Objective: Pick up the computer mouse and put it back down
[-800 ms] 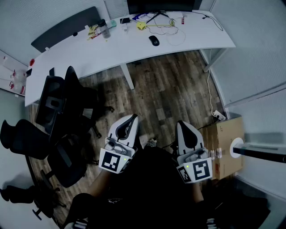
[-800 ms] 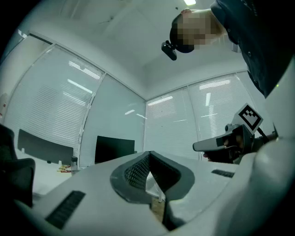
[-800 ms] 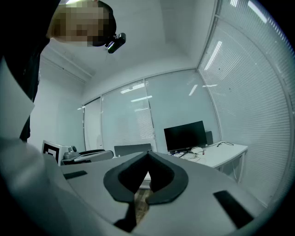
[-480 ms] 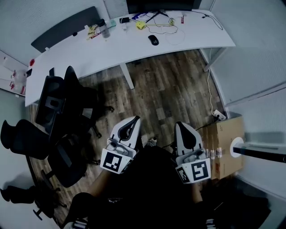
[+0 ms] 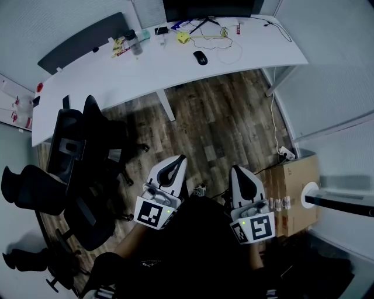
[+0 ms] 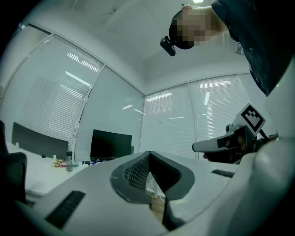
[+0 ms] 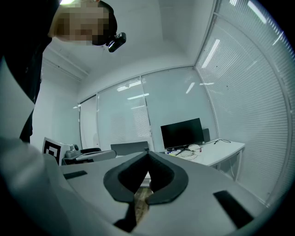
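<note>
1. Very little has changed over the last moment. In the head view the left gripper [image 5: 177, 161] and the right gripper [image 5: 239, 171] have only drifted slightly and stay close in front of the person's body, above the wooden floor [image 5: 222, 111].
2. The left jaws are closed tip to tip with nothing between them. The right jaws are also pressed together and empty.
3. The computer mouse [image 5: 200, 57] lies where it was, on the far desk [image 5: 146, 70], just right of centre and in front of the monitor [image 5: 198, 7]. It is well apart from both grippers.
4. I judge that the task has not begun in earnest. The approach to the desk still has to be made, and a gripper has to open before it can take the mouse.
5. Containers: a cardboard box [image 5: 299, 178] stands on the floor at the near right, just beside the right gripper. Its inside is hidden from me. A row of small items sits along its near edge, too small to name.
6. A bottle [image 5: 135, 42] with a dark cap stands upright on the far left part of the desk. I cannot tell whether there is anything in it.
</note>
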The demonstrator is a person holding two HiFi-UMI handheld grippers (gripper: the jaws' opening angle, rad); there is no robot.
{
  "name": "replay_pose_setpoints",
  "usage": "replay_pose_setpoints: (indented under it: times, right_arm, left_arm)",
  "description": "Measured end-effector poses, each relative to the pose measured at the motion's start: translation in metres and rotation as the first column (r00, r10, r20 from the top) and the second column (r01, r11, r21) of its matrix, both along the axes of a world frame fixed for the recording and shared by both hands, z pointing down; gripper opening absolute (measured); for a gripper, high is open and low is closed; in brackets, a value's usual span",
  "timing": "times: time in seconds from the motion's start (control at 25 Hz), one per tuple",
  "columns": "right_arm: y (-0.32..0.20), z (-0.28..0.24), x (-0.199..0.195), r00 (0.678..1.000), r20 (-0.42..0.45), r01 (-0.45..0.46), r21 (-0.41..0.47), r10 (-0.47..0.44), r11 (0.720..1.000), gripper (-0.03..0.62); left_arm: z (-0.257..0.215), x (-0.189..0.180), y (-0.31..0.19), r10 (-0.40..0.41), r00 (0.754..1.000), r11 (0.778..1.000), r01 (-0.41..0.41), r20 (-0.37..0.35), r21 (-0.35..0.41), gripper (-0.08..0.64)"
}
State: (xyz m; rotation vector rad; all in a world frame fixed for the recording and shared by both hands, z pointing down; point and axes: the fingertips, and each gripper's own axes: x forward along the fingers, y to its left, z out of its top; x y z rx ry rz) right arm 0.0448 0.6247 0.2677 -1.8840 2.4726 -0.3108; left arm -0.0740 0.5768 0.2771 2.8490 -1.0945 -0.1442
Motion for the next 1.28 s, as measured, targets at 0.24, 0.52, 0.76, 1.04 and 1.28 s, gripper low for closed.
replay_pose_setpoints:
  times: [0.24,0.52,0.76,1.04,1.28]
  right_arm:
    - [-0.039,-0.001,-0.002,0.998,0.022,-0.066,-0.007,0.066,0.998,-0.002]
    - [-0.101,-0.004,-0.008,0.990,0.003,-0.141,-0.012,0.141,0.990,-0.002]
    - [-0.148,0.000,-0.034,0.984,-0.016,-0.175,-0.009,0.175,0.985,-0.002]
    - [-0.189,0.005,-0.050,0.986,-0.045,-0.159,-0.031,0.158,0.987,-0.002]
    - [-0.217,0.014,-0.041,0.989,-0.045,-0.141,-0.061,0.138,0.988,-0.002]
  left_arm:
    - [0.002,0.003,-0.047,0.076,0.997,0.997,-0.076,0.009,-0.026,0.008]
    - [-0.001,0.005,-0.123,0.120,0.992,0.993,-0.120,0.031,0.004,0.008]
    - [0.000,-0.016,-0.164,0.204,0.978,0.979,-0.205,-0.044,-0.014,0.008]
    - [0.004,-0.029,-0.204,0.209,0.976,0.978,-0.210,-0.058,-0.009,0.008]
    - [0.016,-0.016,-0.226,0.214,0.976,0.976,-0.215,-0.047,-0.028,0.008]
